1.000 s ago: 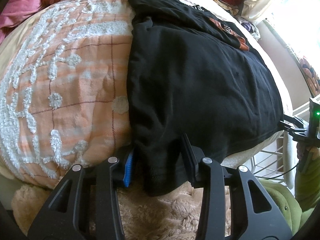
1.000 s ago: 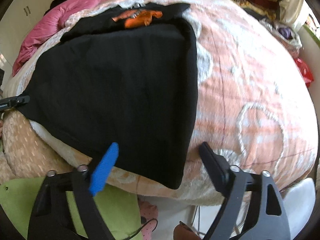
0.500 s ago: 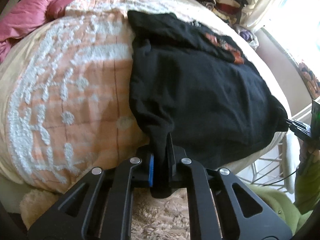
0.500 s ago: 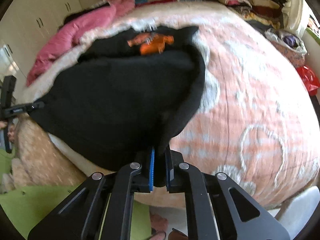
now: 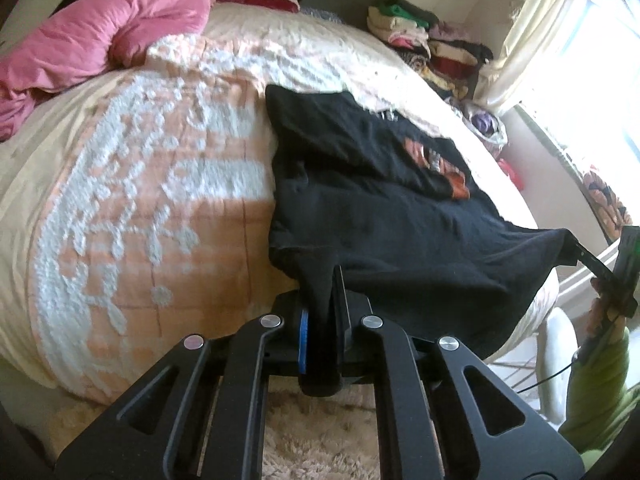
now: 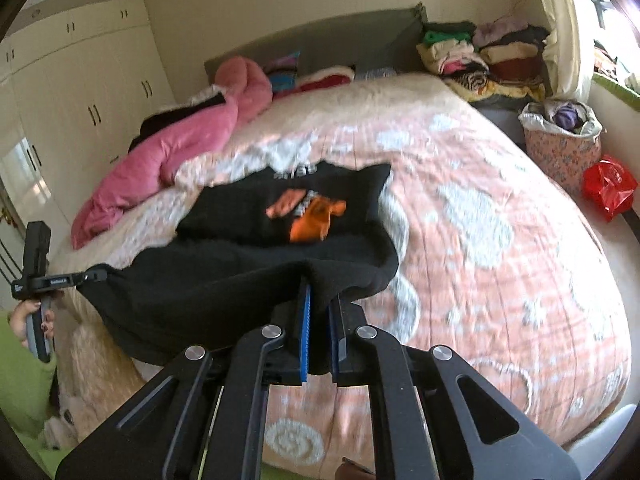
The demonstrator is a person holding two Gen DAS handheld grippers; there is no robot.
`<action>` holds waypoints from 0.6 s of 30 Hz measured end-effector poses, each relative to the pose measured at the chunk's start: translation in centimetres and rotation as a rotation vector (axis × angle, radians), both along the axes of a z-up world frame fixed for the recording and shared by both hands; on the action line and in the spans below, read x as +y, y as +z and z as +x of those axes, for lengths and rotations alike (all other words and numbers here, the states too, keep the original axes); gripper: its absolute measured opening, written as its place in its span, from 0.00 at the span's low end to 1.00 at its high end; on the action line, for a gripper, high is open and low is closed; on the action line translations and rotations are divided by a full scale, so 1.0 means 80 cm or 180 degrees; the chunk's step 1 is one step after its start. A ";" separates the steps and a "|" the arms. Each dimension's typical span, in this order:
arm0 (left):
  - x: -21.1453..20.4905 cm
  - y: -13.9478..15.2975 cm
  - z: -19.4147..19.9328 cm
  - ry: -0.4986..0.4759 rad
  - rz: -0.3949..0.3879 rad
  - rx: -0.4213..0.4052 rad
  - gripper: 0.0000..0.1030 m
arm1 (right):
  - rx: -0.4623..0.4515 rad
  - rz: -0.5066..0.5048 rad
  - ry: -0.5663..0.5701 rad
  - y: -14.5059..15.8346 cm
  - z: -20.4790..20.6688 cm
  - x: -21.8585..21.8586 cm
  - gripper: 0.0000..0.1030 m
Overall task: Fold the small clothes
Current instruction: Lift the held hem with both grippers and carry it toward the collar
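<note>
The left gripper (image 5: 320, 320) is pressed tight on one near corner of the black shirt (image 5: 384, 216). The right gripper (image 6: 318, 320) pinches the other near corner the same way. Both corners are off the bed (image 6: 500, 280), and the cloth edge hangs stretched between the two grippers. Each camera also sees the other gripper out to the side, with its hand (image 6: 32, 320) and a green sleeve (image 6: 24, 392).

The far part of the shirt lies flat on the bed, with its orange print (image 6: 312, 216) facing up. It looks like the fold is only starting. The near edge is up, but it has not been laid over the far part yet. The sides look tucked in already, though that is hard to be sure of. So most of the folding is left.

The bed has a peach cover with fluffy white shapes. A pink quilt (image 6: 176, 148) is bunched up at the far left. Stacks of clothes (image 6: 480, 56) sit by the headboard. A flowery basket (image 6: 560, 148) and a red bag (image 6: 608, 188) stand near the bright window. White cupboards (image 6: 88, 92) fill one wall.
</note>
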State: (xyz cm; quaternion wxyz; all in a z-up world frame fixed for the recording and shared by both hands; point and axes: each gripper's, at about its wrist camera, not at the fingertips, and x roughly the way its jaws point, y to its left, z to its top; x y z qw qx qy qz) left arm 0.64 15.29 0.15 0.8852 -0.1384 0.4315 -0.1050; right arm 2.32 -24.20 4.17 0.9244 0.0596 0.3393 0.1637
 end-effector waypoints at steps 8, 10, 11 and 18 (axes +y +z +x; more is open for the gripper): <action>-0.004 0.038 0.013 0.0047 0.0043 -0.0243 0.03 | -0.0195 0.0037 -0.0082 0.026 0.016 -0.003 0.06; -0.005 0.046 0.017 0.0055 0.0052 -0.0290 0.03 | -0.0230 0.0025 -0.0093 0.031 0.019 -0.002 0.06; -0.005 0.048 0.020 0.0060 0.0051 -0.0301 0.03 | -0.0253 0.0029 -0.0105 0.033 0.021 -0.002 0.06; -0.003 0.062 0.038 0.0120 0.0054 -0.0387 0.03 | -0.0360 0.0071 -0.0155 0.048 0.036 -0.003 0.06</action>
